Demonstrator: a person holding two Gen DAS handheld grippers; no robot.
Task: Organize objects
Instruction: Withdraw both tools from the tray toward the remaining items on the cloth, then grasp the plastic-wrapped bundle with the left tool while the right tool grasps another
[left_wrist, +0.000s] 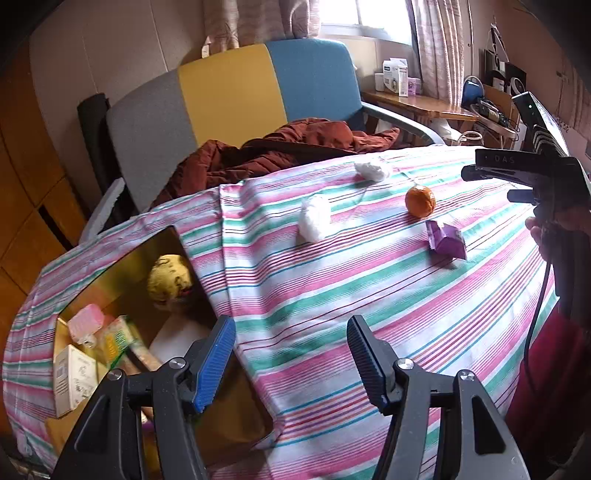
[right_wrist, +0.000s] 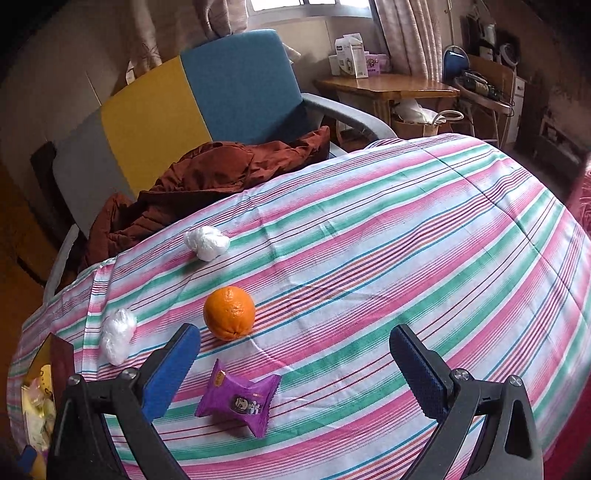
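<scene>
On the striped cloth (right_wrist: 369, 258) lie an orange (right_wrist: 229, 312), a purple snack packet (right_wrist: 236, 398) and two white crumpled wads (right_wrist: 207, 242) (right_wrist: 118, 334). My right gripper (right_wrist: 295, 354) hovers open over the packet, which shows between its blue pads nearer the left one, with neither pad touching it. My left gripper (left_wrist: 290, 354) is open and empty, at the right edge of an open box (left_wrist: 122, 266) sunk into the cloth. From there the orange (left_wrist: 420, 200), the packet (left_wrist: 445, 240) and a wad (left_wrist: 314, 218) lie farther off to the right.
The box holds a yellow bundle (left_wrist: 170, 273), a pink item (left_wrist: 86, 323) and a white carton (left_wrist: 72, 373). Behind the table stands a grey, yellow and blue armchair (left_wrist: 229, 85) with a rust-brown jacket (left_wrist: 280, 147). A hand (left_wrist: 539, 229) and a cable show at the right.
</scene>
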